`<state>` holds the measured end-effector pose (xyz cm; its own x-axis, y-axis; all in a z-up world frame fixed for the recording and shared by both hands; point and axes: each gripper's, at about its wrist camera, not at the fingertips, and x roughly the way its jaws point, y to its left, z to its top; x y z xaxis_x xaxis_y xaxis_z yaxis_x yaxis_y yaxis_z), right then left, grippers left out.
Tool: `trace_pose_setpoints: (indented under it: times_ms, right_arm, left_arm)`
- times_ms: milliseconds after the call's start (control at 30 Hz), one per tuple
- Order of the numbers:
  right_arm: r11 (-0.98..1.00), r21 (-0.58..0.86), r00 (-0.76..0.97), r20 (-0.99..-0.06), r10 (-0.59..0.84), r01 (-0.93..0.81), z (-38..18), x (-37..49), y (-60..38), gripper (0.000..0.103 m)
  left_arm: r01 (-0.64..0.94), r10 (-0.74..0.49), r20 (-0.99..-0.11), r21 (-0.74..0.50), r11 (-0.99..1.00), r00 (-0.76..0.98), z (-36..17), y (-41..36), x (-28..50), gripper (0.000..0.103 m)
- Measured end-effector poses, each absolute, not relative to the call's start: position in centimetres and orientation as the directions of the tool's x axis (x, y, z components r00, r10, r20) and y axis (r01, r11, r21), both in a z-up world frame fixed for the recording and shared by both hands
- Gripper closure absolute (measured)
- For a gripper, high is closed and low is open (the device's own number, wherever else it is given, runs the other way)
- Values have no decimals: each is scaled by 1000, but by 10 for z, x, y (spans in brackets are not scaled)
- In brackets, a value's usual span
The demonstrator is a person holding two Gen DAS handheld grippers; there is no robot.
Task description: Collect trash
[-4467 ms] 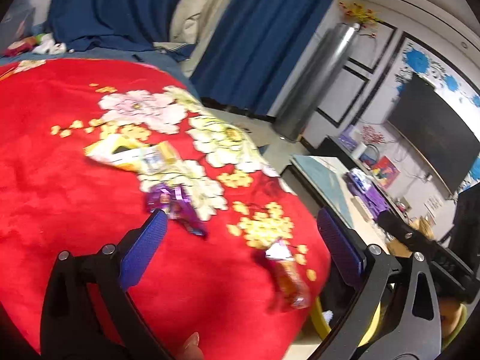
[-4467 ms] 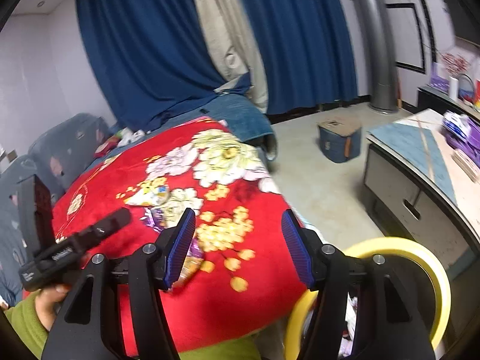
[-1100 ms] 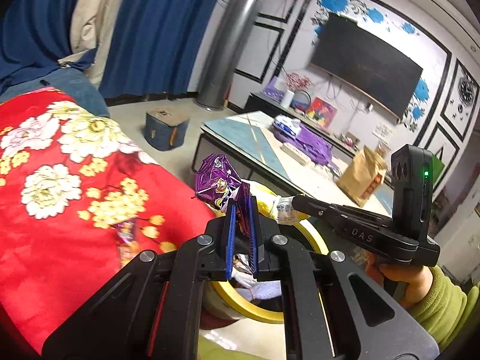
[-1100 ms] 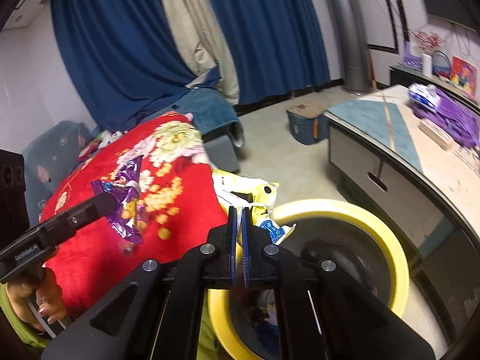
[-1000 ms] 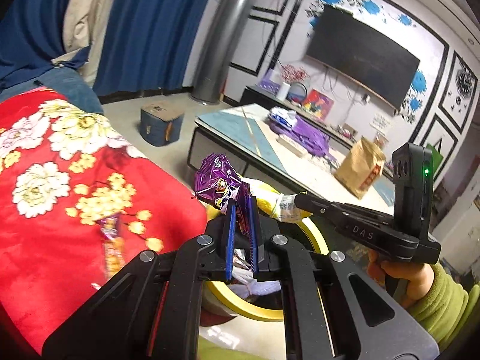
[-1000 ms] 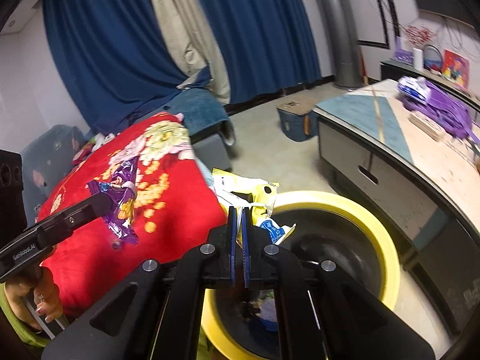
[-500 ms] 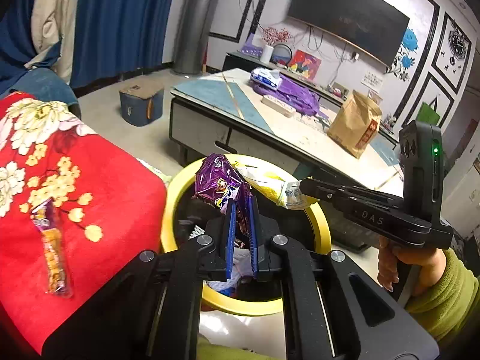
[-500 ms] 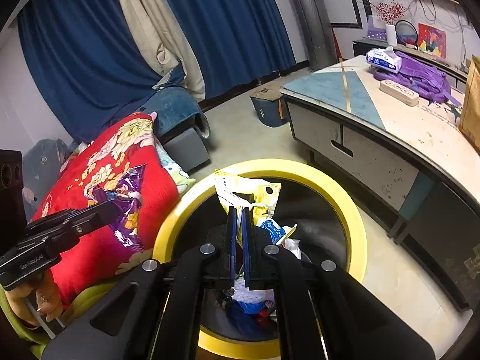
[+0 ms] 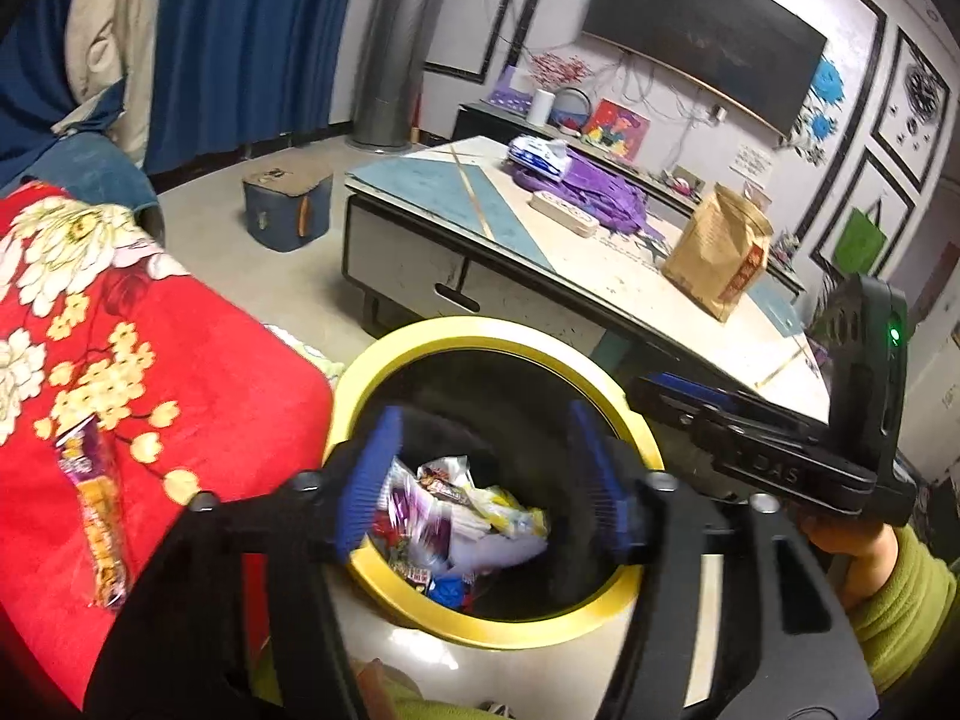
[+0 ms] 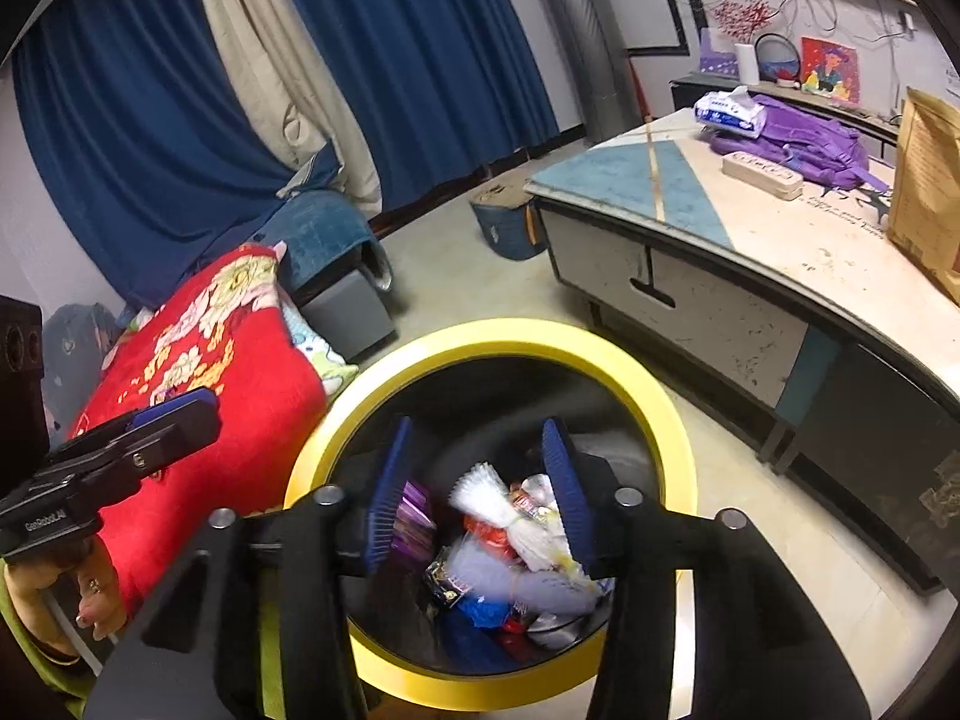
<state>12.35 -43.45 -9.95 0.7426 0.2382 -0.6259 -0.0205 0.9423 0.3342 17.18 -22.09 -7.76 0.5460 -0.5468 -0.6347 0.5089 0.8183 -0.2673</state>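
Both grippers hang over the yellow-rimmed trash bin [image 9: 480, 330], and their jaws are opening. My left gripper [image 9: 483, 480] has nothing pressed between its blue pads. The purple wrapper [image 9: 420, 519] is a blur below them among the trash in the bin. My right gripper [image 10: 478, 492] is likewise free over the bin's rim [image 10: 492, 330]. The yellow-white wrapper [image 10: 531, 531] lies below it, with the purple wrapper [image 10: 414, 510] beside it. An orange snack wrapper [image 9: 99, 516] lies on the red flowered blanket [image 9: 180, 372] left of the bin.
A low table [image 9: 540, 252] with a brown paper bag [image 9: 717, 252] and a purple bag [image 9: 600, 192] stands just behind the bin. A blue box [image 9: 287, 210] sits on the floor. Blue curtains [image 10: 420, 60] hang at the back. Each hand wears a green sleeve [image 9: 900, 600].
Both grippers were shut half a second ago, the left on the purple wrapper and the right on the yellow one. Both have opened and the wrappers have dropped into the bin.
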Motion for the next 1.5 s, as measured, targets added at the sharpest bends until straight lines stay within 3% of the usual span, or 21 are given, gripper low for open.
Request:
trace_pose_setpoints:
  times_ms: [67, 167, 233, 333, 733, 1000, 1167, 1500]
  right_arm:
    - [945, 327, 762, -609, 221, -12, -94, 120, -433, 43]
    - [954, 298, 801, -570, 183, -6, -80, 112, -427, 27]
    - [964, 266, 828, -539, 152, -4, -69, 107, -418, 14]
    - [969, 247, 869, -477, 133, -13, -53, 98, -405, 6]
    - [977, 146, 899, -389, 202, -156, -19, 82, -308, 6]
    - [974, 87, 939, -261, 223, -207, -17, 51, -259, 6]
    - [978, 48, 946, -248, 209, -204, -23, 43, -247, 6]
    - [976, 15, 944, -252, 214, -217, -30, 43, -235, 6]
  left_arm:
    - [488, -542, -627, -280, 827, 559, -74, -211, 171, 29]
    - [458, -513, -613, -261, 850, 601, -65, -194, 165, 13]
    - [434, -493, -605, -255, 864, 625, -58, -181, 161, 11]
    - [390, -451, -586, -237, 890, 673, -46, -159, 152, 11]
    - [199, -276, -509, -201, 959, 815, -13, -74, 108, 11]
    - [123, -166, -445, -125, 985, 880, -11, -40, 59, 11]
    - [66, -114, -383, -135, 989, 917, -6, -24, 39, 11]
    - [35, -88, -390, -140, 989, 917, -10, -16, 37, 11]
